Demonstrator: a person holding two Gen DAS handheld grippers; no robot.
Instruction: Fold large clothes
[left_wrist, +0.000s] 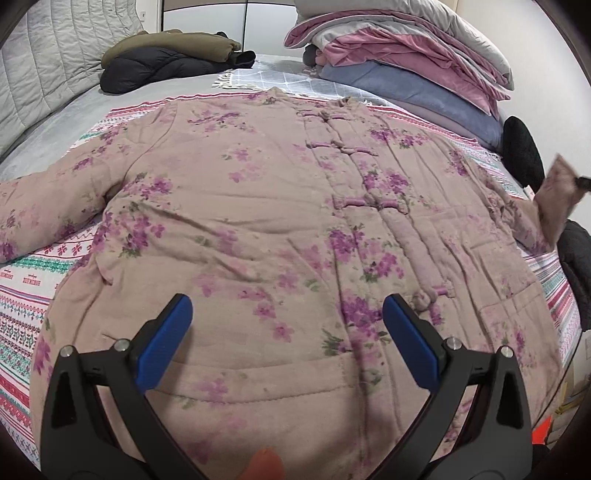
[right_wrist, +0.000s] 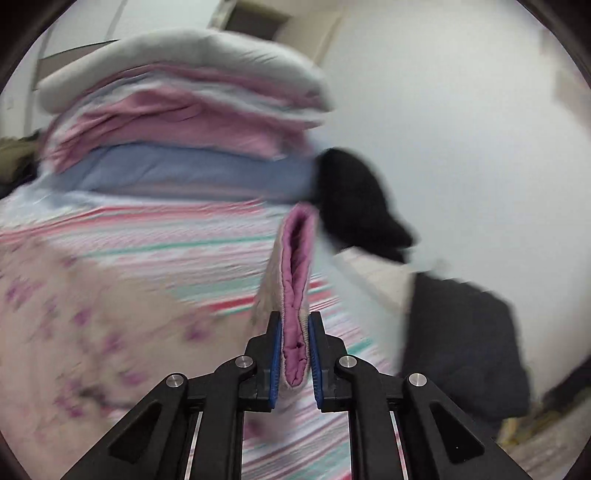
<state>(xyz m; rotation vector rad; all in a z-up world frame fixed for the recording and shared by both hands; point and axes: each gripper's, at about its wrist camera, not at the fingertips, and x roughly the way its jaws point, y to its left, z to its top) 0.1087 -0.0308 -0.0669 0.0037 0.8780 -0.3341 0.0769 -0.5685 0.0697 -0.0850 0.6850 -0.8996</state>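
Note:
A pink padded jacket (left_wrist: 258, 221) with purple flowers lies front up on the striped blanket (left_wrist: 22, 295), collar at the far end, one sleeve stretched out to the left. My left gripper (left_wrist: 288, 317) is open and empty, just above the jacket's hem. My right gripper (right_wrist: 295, 332) is shut on the cuff of the jacket's other sleeve (right_wrist: 295, 277) and holds it lifted; the cuff's purple lining shows. In the left wrist view that lifted sleeve (left_wrist: 554, 199) shows at the right edge. The right wrist view is blurred.
A pile of folded pink, grey and blue bedding (left_wrist: 399, 55) sits at the far right of the bed. A dark and an olive jacket (left_wrist: 166, 59) lie at the far left. A black cushion (left_wrist: 522, 151) and dark cloth (right_wrist: 461, 339) are at the right edge.

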